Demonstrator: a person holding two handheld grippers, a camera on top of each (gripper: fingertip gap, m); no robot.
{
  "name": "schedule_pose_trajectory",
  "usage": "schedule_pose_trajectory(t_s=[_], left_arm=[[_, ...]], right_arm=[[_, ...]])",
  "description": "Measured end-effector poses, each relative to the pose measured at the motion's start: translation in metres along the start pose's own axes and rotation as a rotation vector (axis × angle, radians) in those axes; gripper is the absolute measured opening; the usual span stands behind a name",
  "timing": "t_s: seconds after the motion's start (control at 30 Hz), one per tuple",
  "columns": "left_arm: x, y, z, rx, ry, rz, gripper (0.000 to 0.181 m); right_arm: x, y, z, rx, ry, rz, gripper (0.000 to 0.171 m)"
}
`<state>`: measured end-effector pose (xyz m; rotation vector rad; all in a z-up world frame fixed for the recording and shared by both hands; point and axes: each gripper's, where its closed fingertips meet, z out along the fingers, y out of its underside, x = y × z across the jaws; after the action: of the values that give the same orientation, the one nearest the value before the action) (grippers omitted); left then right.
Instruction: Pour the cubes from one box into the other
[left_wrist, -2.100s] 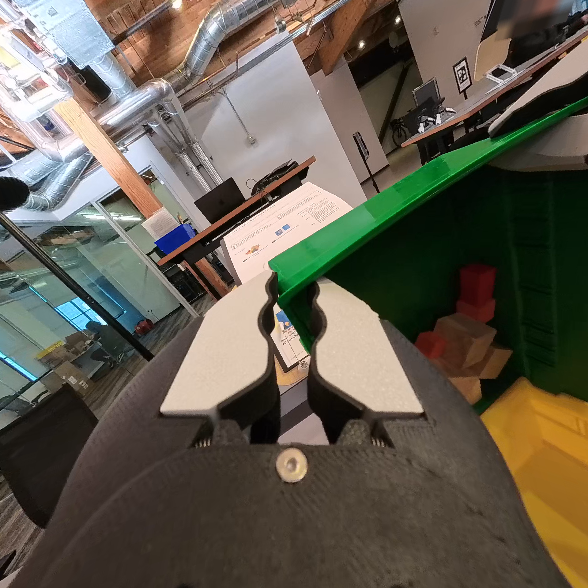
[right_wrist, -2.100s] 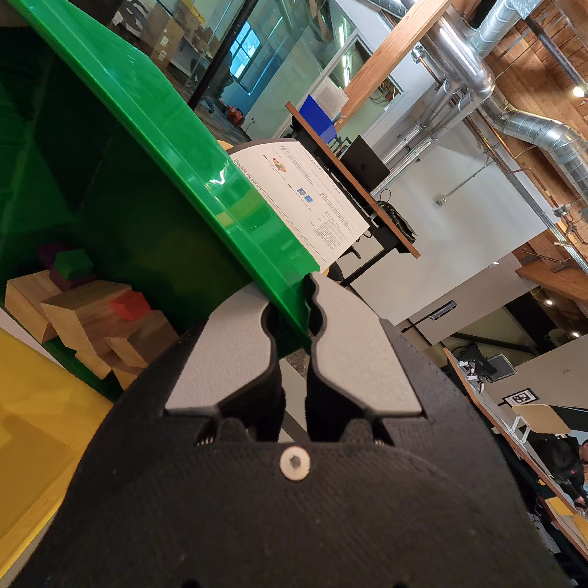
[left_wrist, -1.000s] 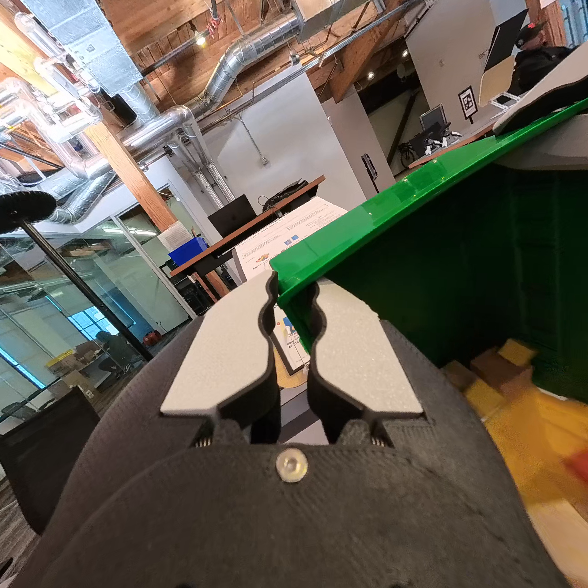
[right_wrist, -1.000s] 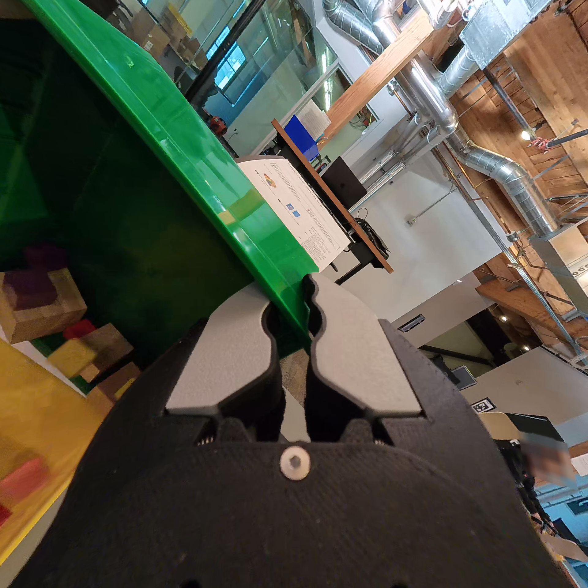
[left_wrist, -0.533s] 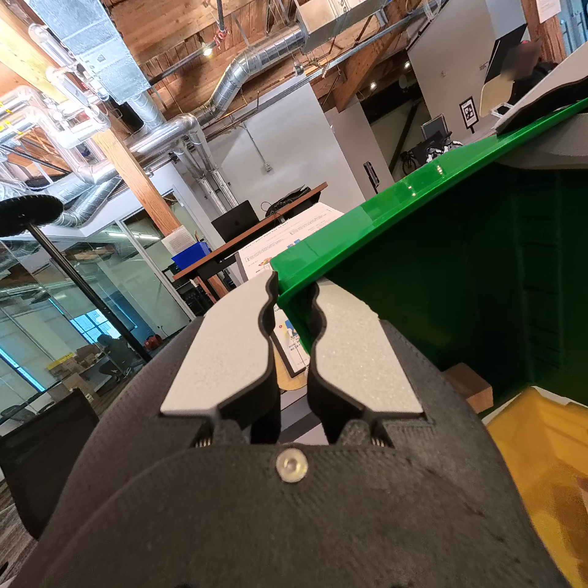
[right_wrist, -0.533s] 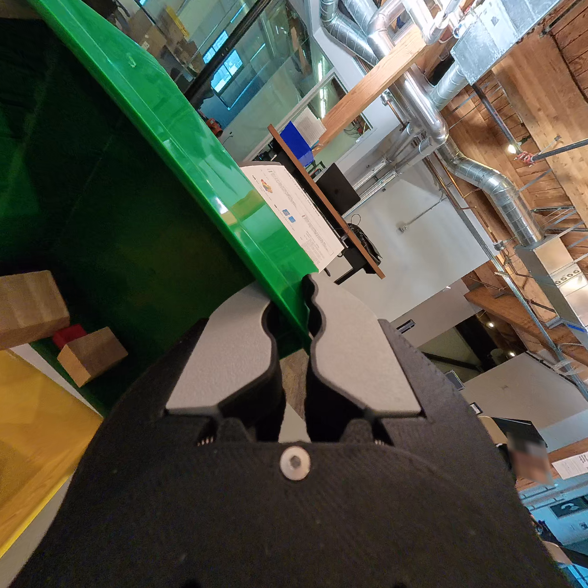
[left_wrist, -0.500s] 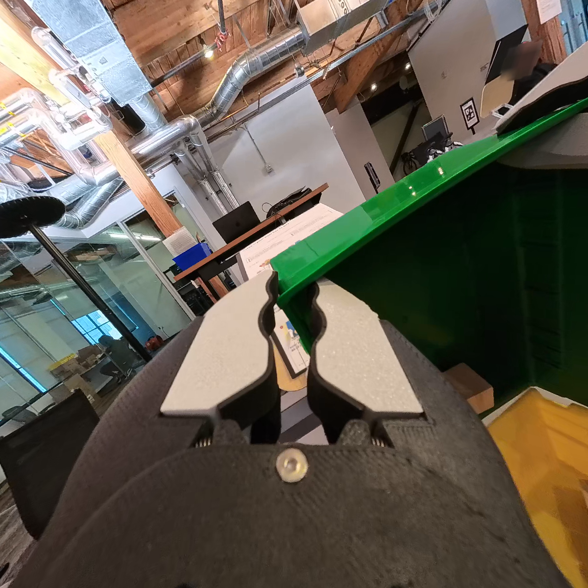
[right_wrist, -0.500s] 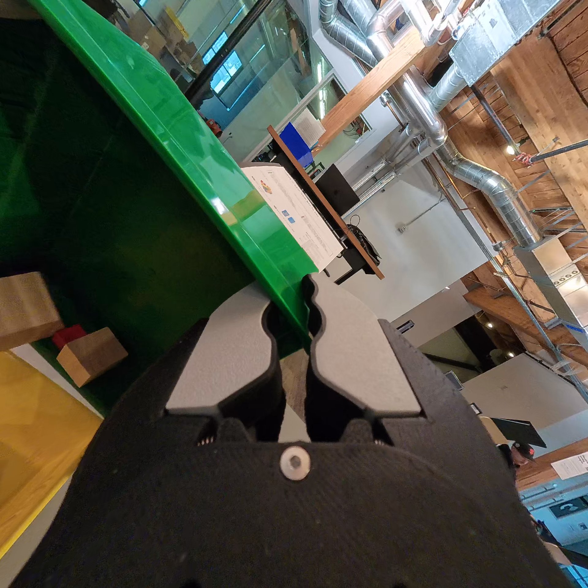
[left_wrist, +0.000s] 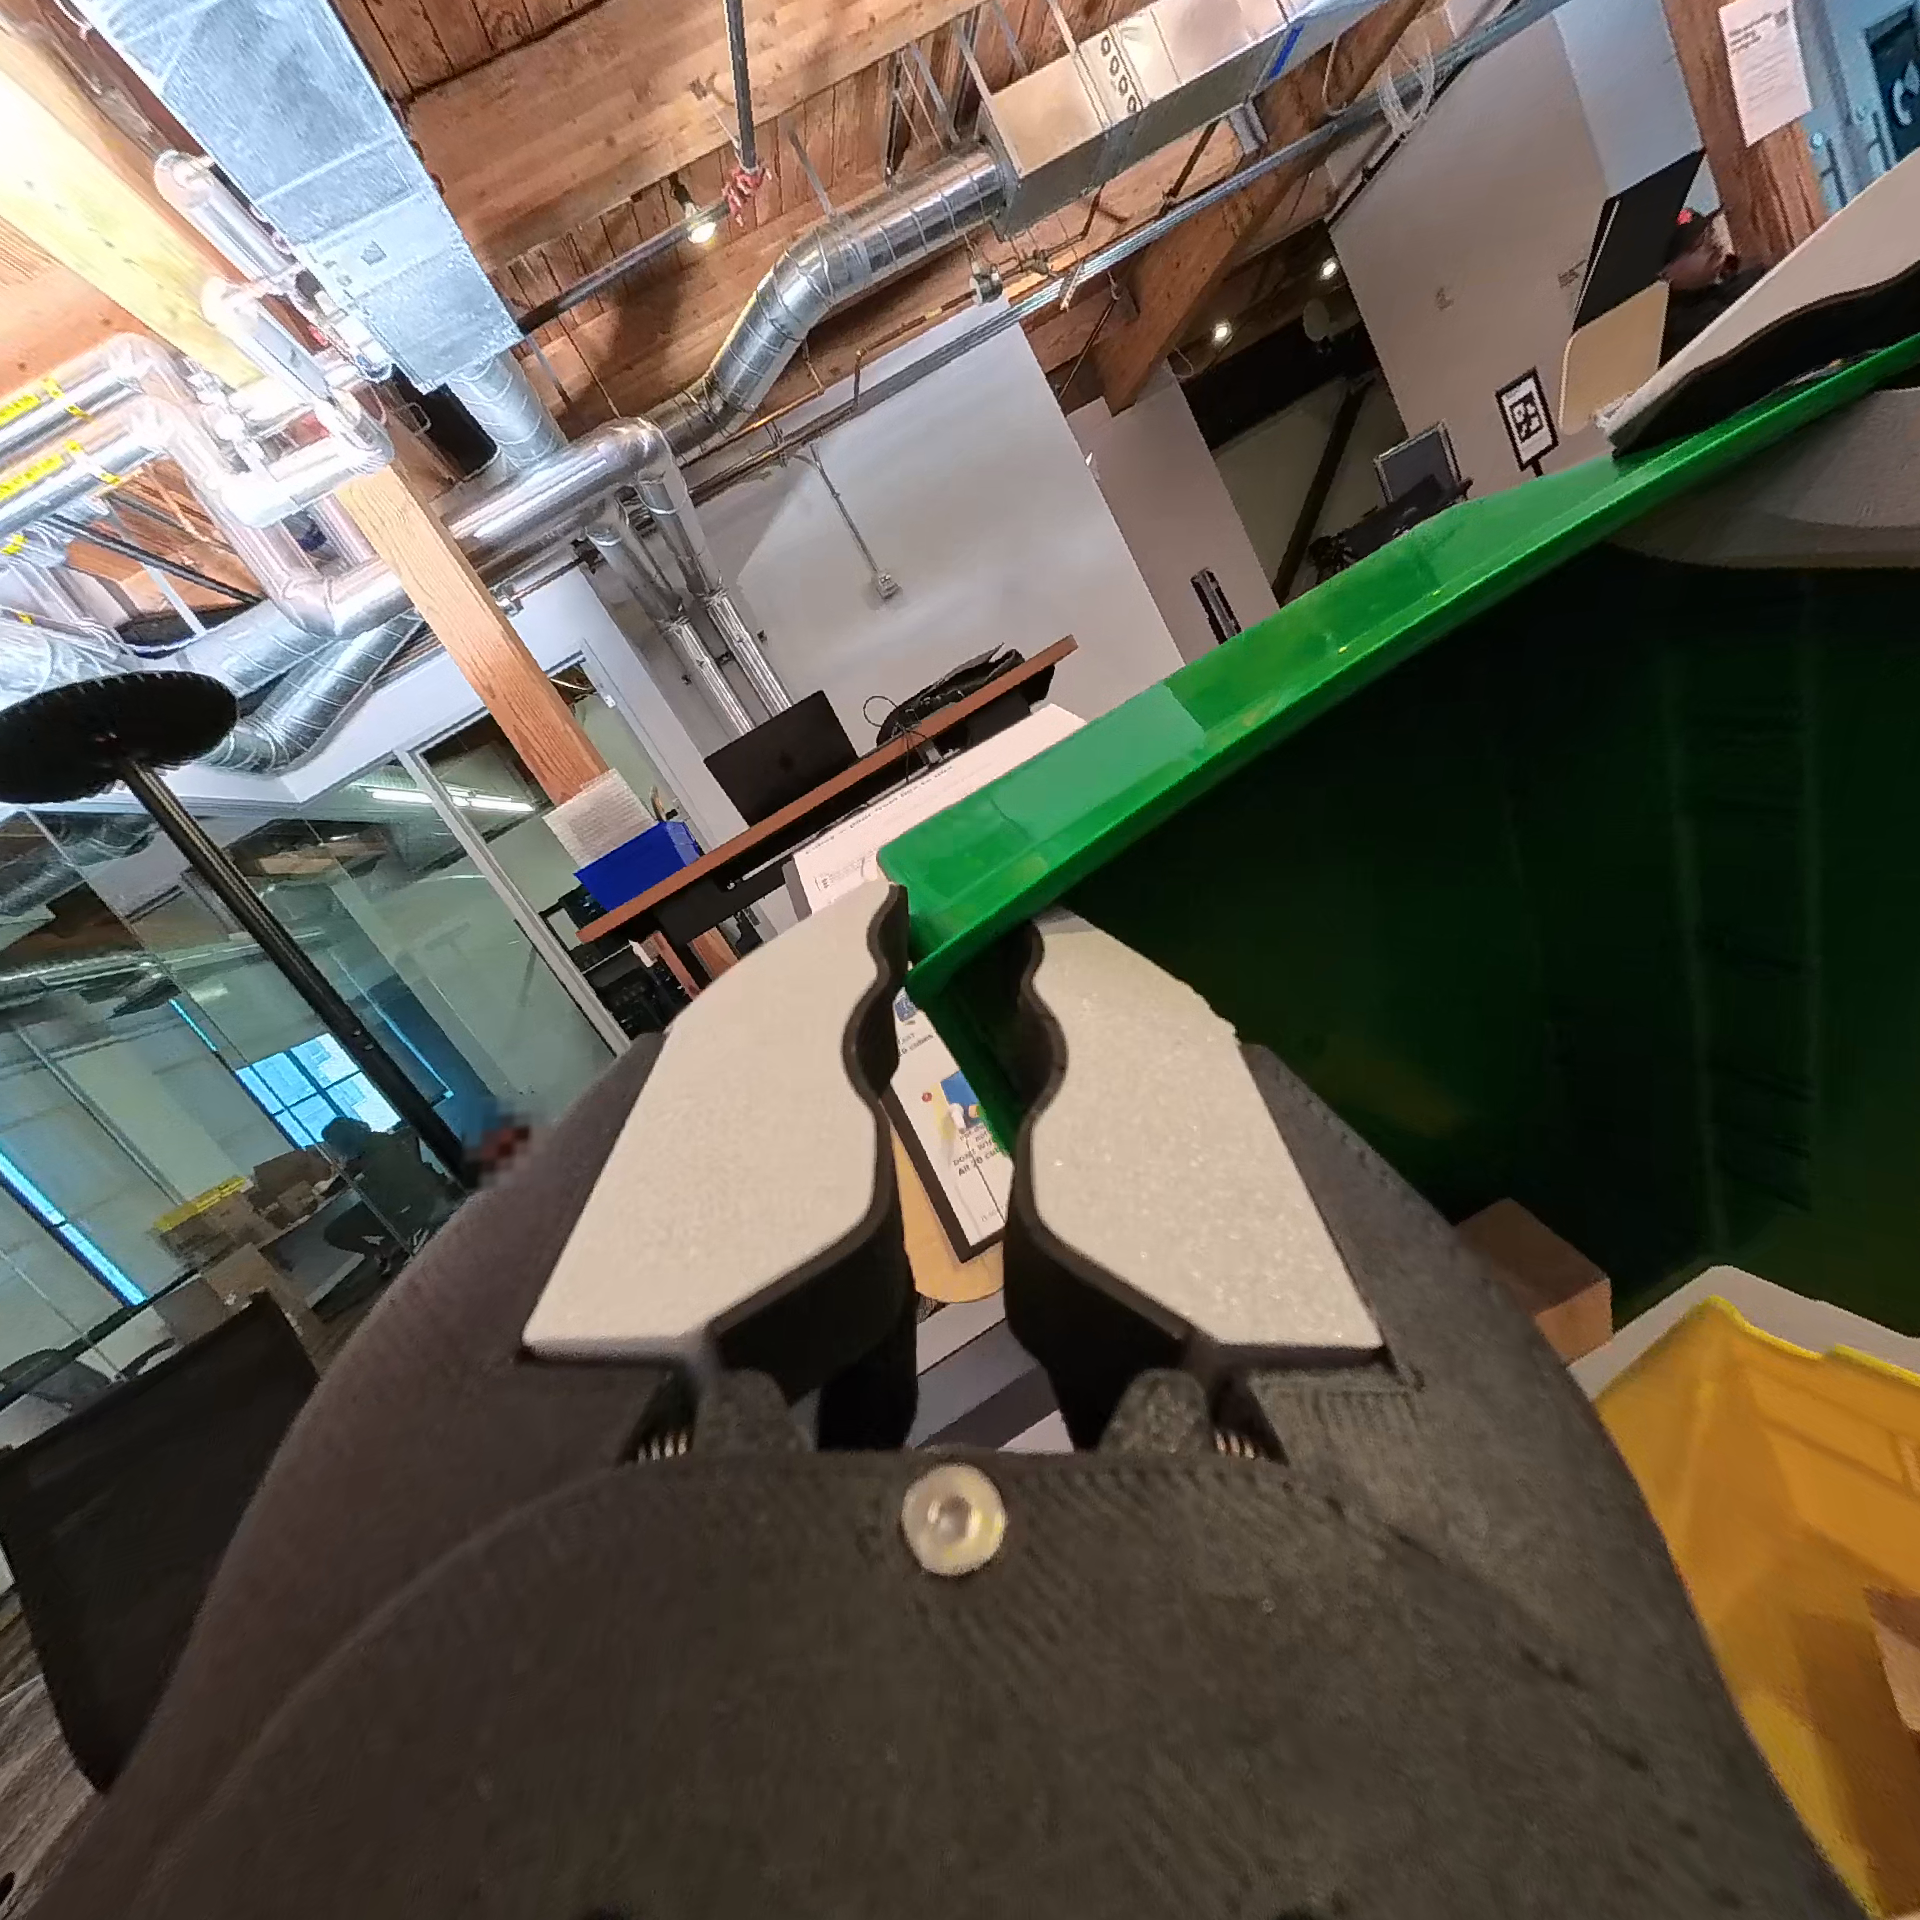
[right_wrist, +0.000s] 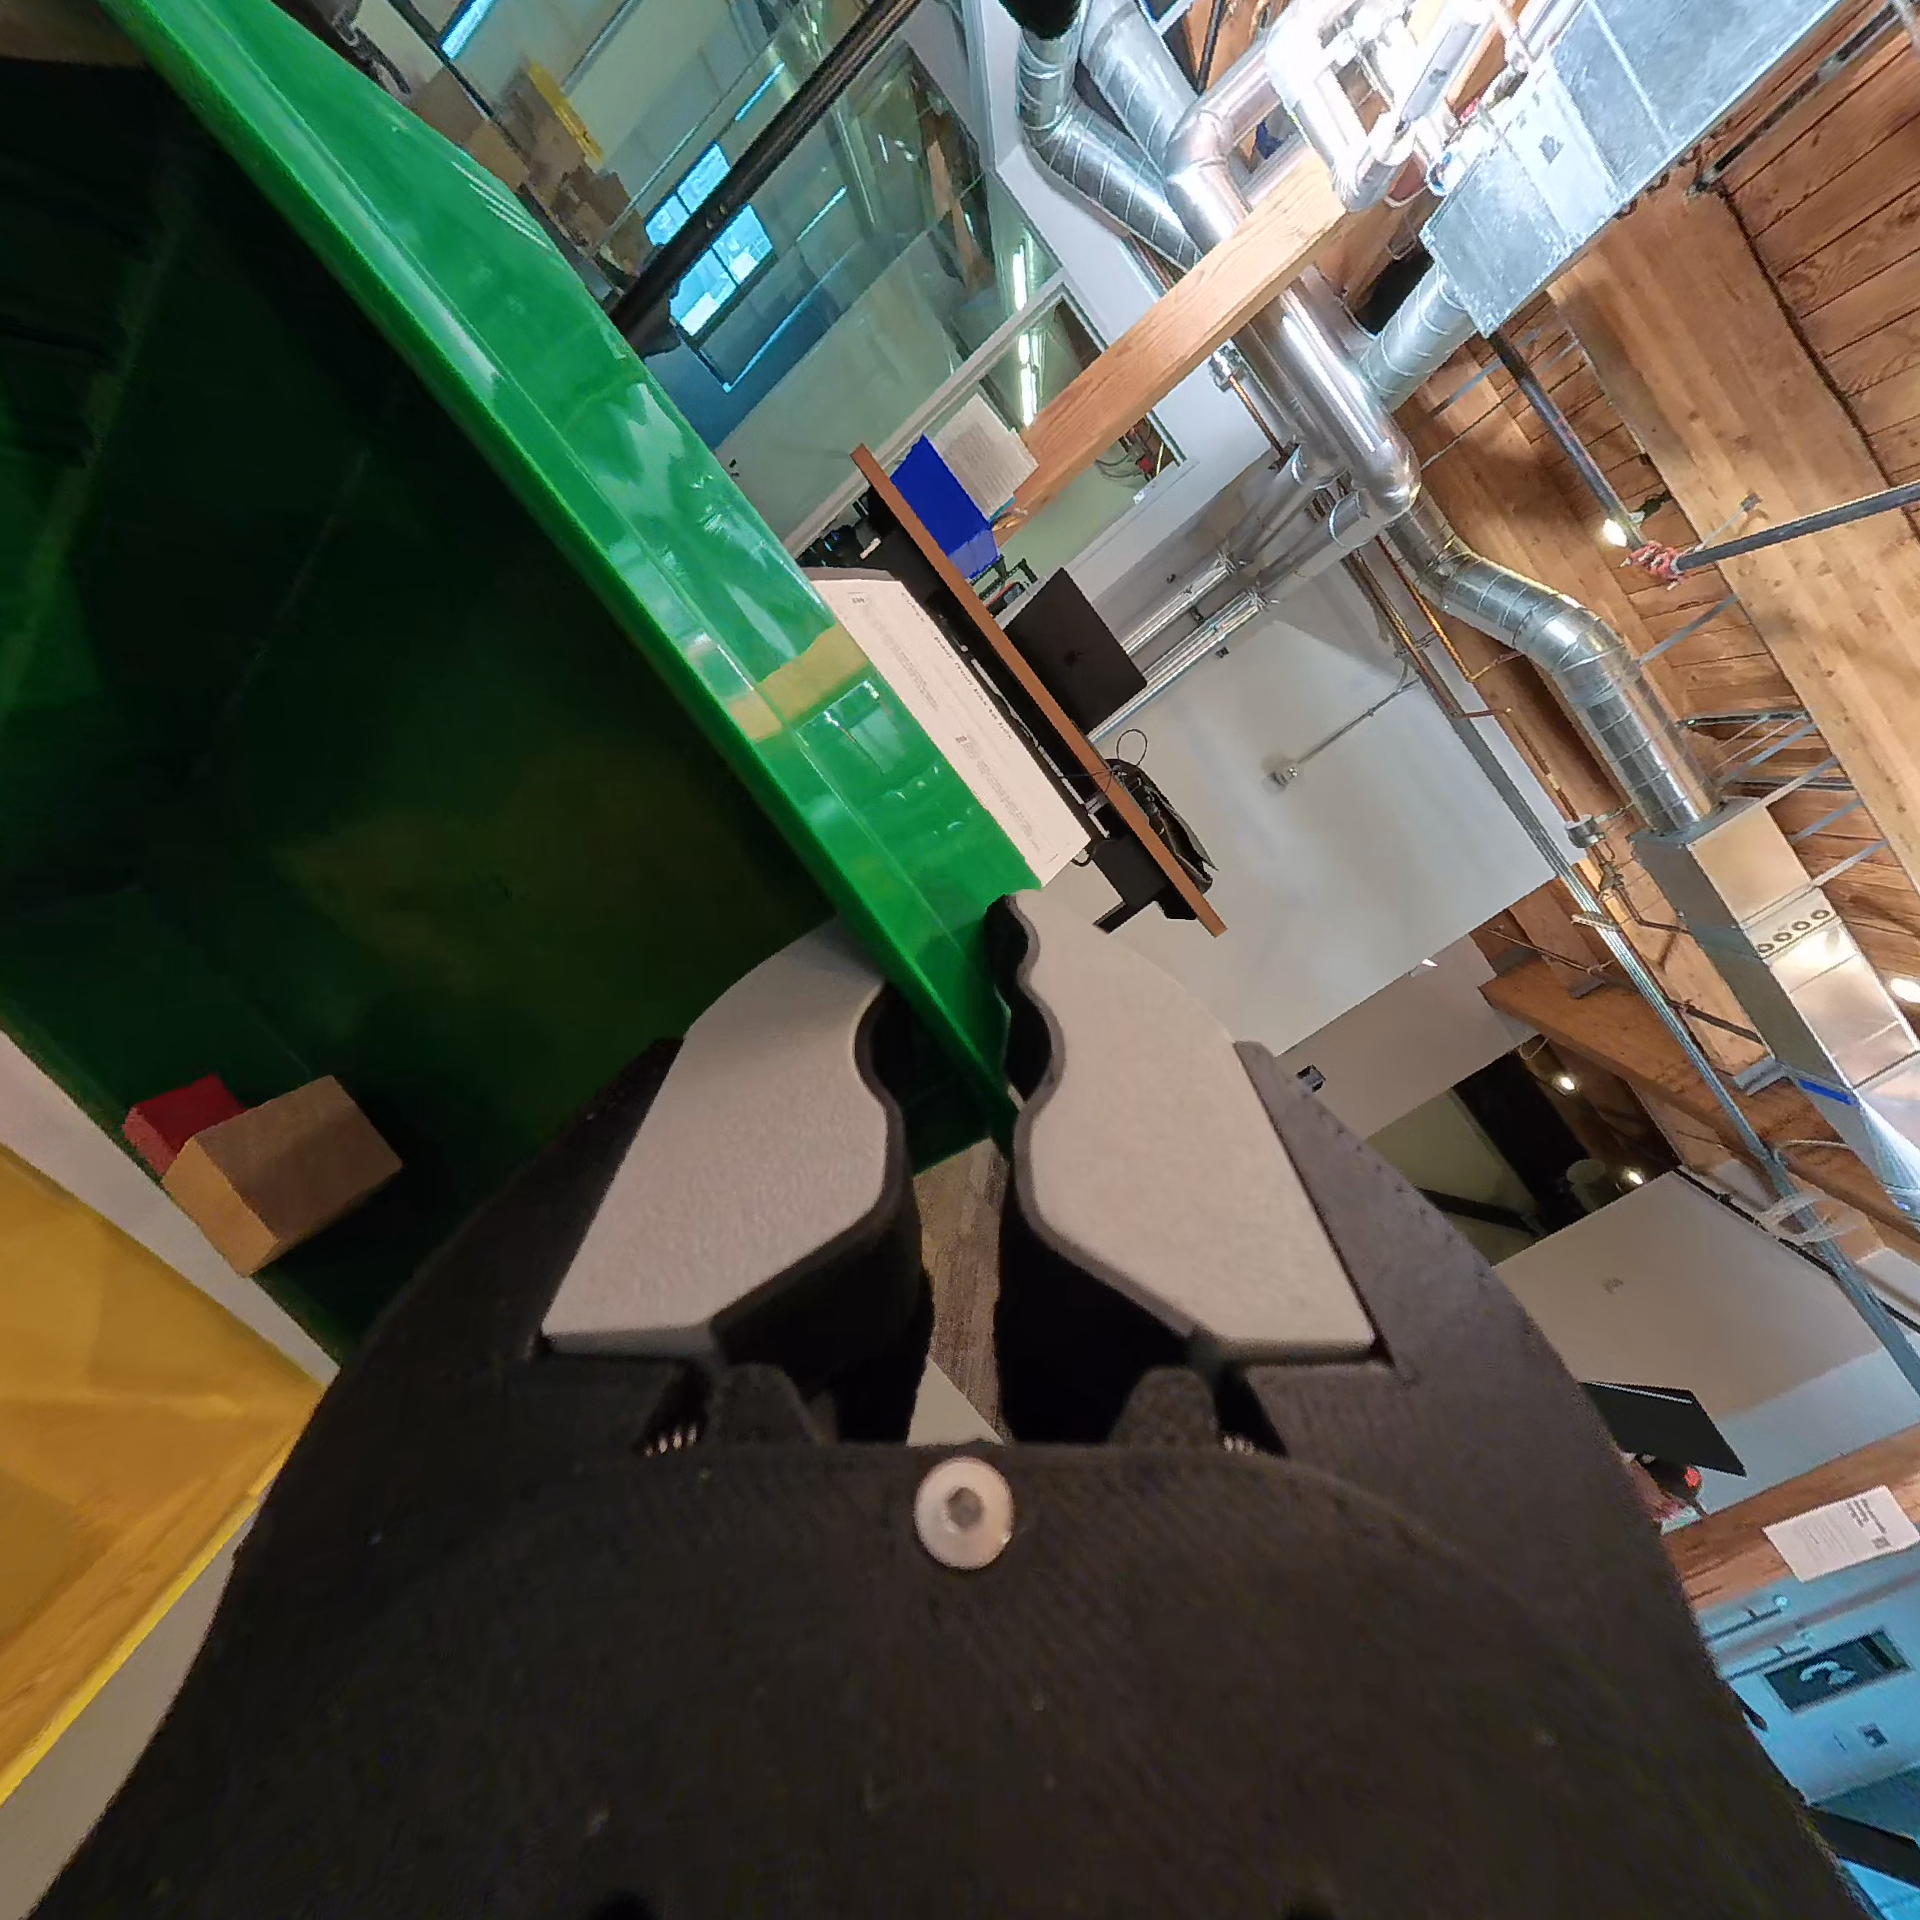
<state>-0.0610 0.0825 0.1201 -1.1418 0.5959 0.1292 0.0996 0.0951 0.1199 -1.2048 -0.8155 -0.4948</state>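
Both grippers hold the green box (left_wrist: 1507, 935) tipped steeply above the yellow box (left_wrist: 1766, 1558). My left gripper (left_wrist: 956, 977) is shut on the green box's rim at its left corner. My right gripper (right_wrist: 956, 997) is shut on the green box (right_wrist: 364, 727) rim at the opposite corner. A wooden cube (right_wrist: 281, 1174) and a red cube (right_wrist: 177, 1117) lie at the green box's lower lip. The left wrist view shows one wooden cube (left_wrist: 1538, 1278) at that lip. The yellow box (right_wrist: 94, 1382) sits below; a tan cube (left_wrist: 1896, 1662) shows blurred inside it.
A printed paper sheet on a stand (left_wrist: 956, 1143) stands just beyond the boxes. A bare strip of white table (right_wrist: 62, 1101) shows between the boxes. Desks with a laptop (left_wrist: 779, 758) and a blue bin (left_wrist: 634, 862) stand farther back.
The green box has tipped steeper. Most cubes have slid out of it into the yellow box; only a few stay at its lip. Both grips have held.
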Motion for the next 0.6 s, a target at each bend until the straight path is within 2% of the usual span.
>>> schedule_pose_trajectory(t_s=[0.6], left_arm=[[-0.007, -0.02, -0.011, 0.056, -0.025, -0.005, 0.017]], right_arm=[[0.002, -0.011, -0.011, 0.02, -0.001, -0.001, 0.006]])
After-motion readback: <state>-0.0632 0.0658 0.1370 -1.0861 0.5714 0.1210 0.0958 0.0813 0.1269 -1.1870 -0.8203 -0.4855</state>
